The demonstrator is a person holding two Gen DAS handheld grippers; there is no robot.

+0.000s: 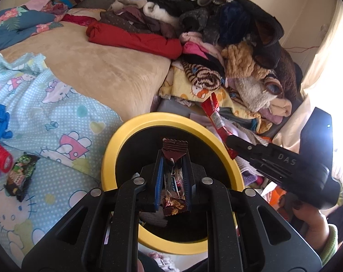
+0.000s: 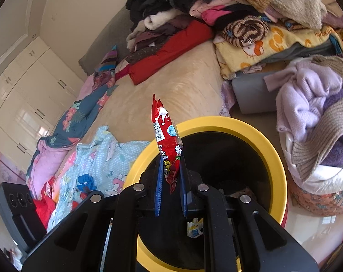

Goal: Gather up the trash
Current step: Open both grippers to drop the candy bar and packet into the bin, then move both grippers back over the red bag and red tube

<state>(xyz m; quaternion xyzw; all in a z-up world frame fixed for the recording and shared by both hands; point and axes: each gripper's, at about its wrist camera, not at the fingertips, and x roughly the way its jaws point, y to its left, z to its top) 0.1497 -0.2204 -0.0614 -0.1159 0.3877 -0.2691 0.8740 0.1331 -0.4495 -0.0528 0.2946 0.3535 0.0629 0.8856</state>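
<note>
**Black grippers, blue pads, a green cuff**

Here's the left gripper (image 1: 174,176): matte black linkage arms, round silver pivot screws, ribbed blue pads (image 1: 160,181). The right gripper (image 2: 171,185) matches, with pale "DAS" lettering on its side. The hand (image 1: 307,217) shows a light green knitted cuff.

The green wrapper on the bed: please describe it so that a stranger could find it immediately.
Start at the yellow-rimmed round black bin beside the bed, then look left across the light blue cartoon-cat bedsheet. There lies the crumpled green and brown snack wrapper, flat and unheld. A red tube-shaped packet lies next to it, but only this wrapper is green.
</note>
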